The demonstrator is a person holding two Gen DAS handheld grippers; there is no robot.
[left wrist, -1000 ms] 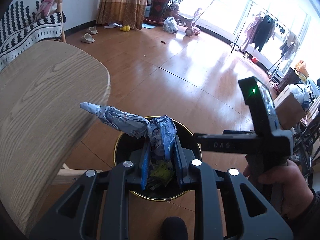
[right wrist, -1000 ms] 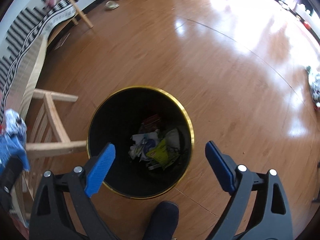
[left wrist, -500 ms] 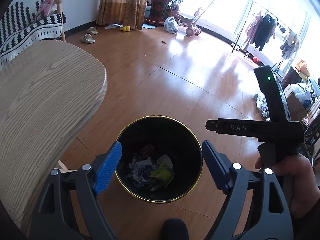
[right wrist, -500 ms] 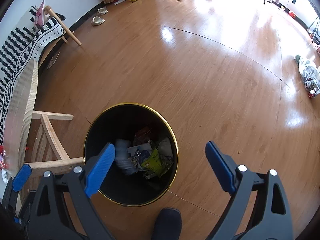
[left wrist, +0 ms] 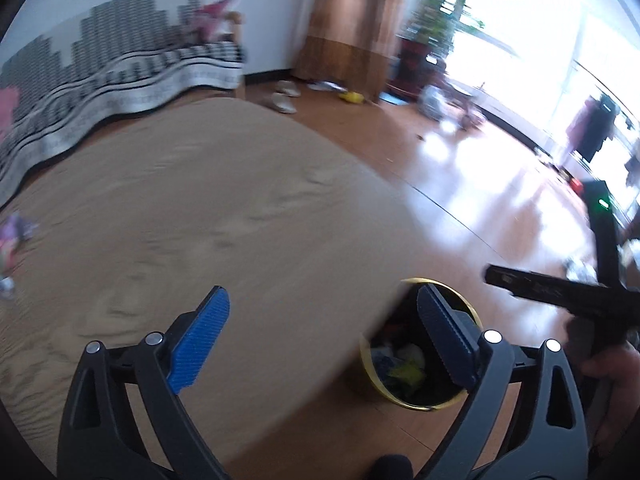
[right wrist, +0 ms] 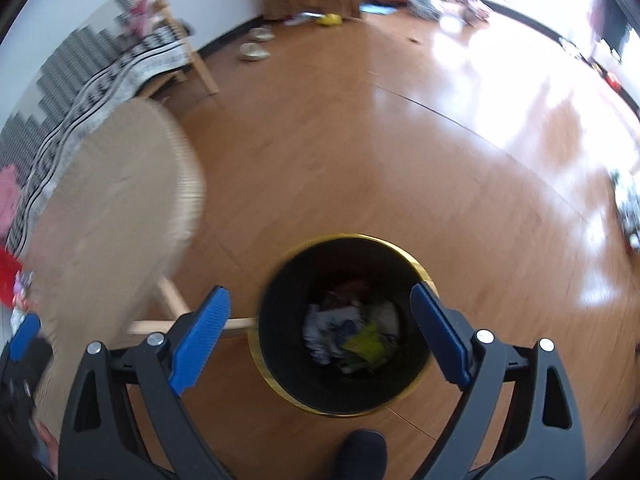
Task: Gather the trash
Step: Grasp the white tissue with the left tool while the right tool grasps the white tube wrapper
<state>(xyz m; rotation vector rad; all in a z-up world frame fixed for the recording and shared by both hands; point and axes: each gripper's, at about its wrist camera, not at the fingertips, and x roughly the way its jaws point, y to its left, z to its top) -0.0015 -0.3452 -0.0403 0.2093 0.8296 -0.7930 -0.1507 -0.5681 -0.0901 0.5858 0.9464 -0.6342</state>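
A black trash bin with a gold rim (right wrist: pixel 344 324) stands on the wooden floor beside a light wooden table (left wrist: pixel 208 216). Crumpled wrappers and paper (right wrist: pixel 352 332) lie in its bottom. My right gripper (right wrist: pixel 320 336) is open and empty, hovering above the bin. My left gripper (left wrist: pixel 324 336) is open and empty, above the table's edge, with the bin (left wrist: pixel 416 352) low at the right. Small trash pieces (left wrist: pixel 12 236) lie at the table's far left. The right gripper's body (left wrist: pixel 560 288) shows at the right in the left wrist view.
A sofa with a black and white striped cover (left wrist: pixel 120 68) stands behind the table. Slippers (right wrist: pixel 252 50), a curtain (left wrist: pixel 344 20) and a potted plant (left wrist: pixel 432 24) are at the far wall. The table's wooden legs (right wrist: pixel 172 300) stand left of the bin. Both views are motion-blurred.
A second ago my left gripper held a crumpled blue wrapper over the bin; it opened and the wrapper fell in. Since then the left gripper swung left over the table; the right view shifted.
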